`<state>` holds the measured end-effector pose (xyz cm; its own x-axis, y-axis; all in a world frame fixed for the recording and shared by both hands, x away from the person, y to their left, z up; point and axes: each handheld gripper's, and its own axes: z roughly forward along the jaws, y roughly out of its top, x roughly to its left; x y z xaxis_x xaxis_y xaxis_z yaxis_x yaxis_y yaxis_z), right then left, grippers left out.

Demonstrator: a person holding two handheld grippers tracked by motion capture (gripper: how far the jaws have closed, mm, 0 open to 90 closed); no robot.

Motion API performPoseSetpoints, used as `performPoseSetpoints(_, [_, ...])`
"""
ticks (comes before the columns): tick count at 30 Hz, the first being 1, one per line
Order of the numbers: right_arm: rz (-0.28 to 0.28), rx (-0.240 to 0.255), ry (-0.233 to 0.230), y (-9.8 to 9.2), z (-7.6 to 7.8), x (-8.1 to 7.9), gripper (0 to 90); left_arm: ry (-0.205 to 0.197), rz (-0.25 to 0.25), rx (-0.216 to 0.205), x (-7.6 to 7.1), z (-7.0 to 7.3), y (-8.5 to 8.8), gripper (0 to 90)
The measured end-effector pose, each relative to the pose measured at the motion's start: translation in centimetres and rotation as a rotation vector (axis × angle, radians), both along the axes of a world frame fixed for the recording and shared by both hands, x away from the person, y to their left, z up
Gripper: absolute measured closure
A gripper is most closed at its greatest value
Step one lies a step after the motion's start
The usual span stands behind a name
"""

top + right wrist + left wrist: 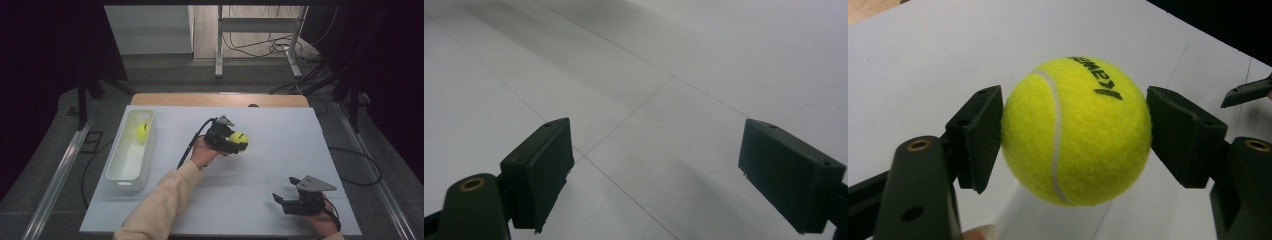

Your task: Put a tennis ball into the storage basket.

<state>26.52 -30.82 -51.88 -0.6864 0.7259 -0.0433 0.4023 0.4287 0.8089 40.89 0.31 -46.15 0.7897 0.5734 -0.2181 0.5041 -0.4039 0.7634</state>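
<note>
From the high view, the left gripper (235, 142) is clamped on a fuzzy yellow-green tennis ball (239, 139) near the middle of the white tabletop (280, 150). The long white plastic bin (146, 161) sits by the left edge of the tabletop, with its long side running from the near edge toward the far edge. A second yellow-green tennis ball (142, 131) lies in the far end of that bin. So the bin lies to the left of the held ball, well apart from it — that is probably the way the ball has to go. The left hand is much nearer to the bin than the right one. The right gripper (281, 201) rests by the near right corner, with nothing between its jaws. The near wall of the bin hides a bit of the bin floor, so I cannot see all of what is inside.

In the left gripper view, the two black jaws press on the left and right sides of the ball (1075, 131). The ball hangs a little above the tabletop (948, 45), with a shadow under it. The black writing on the ball is upside down and hard to read.

In the right gripper view, the jaws stand wide apart over the bare tabletop (664, 100) — thin lines cross it.
</note>
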Motion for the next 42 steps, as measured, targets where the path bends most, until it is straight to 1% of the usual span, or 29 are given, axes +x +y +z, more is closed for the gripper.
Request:
performPoseSetpoints(2, [-0.001, -0.003, 0.001, 0.0, 0.0, 0.0, 14.6, -0.005, -0.004, 0.003, 0.0, 0.1, 0.2, 26.8])
performPoseSetpoints(3, [-0.001, -0.003, 0.001, 0.0, 0.0, 0.0, 14.6, -0.003, 0.001, -0.004, -0.2, 0.1, 0.3, 26.8])
performPoseSetpoints(12, [-0.003, -0.004, 0.003, 0.0, 0.0, 0.0, 14.5, -0.010, 0.009, -0.020, -0.9, 0.5, 1.3, 26.8])
performPoseSetpoints(22, [-0.002, -0.006, 0.004, 0.0, -0.1, 0.0, 14.6, -0.009, 0.020, -0.022, -1.3, 0.6, 2.0, 26.8])
performPoseSetpoints(23, [-0.002, -0.007, 0.004, 0.0, -0.1, 0.0, 14.6, -0.010, 0.018, -0.017, -1.3, 0.6, 2.1, 26.7])
performPoseSetpoints(33, [0.001, -0.010, 0.004, 0.0, -0.1, 0.0, 14.7, -0.022, 0.033, -0.019, -1.7, 0.9, 3.0, 26.7])
performPoseSetpoints(37, [0.002, -0.010, 0.004, 0.0, -0.1, 0.0, 14.7, -0.034, 0.043, -0.018, -2.1, 1.3, 3.7, 26.7])
performPoseSetpoints(42, [0.001, -0.012, 0.004, 0.0, -0.1, 0.1, 14.7, -0.037, 0.054, -0.021, -2.5, 1.4, 4.3, 26.7])
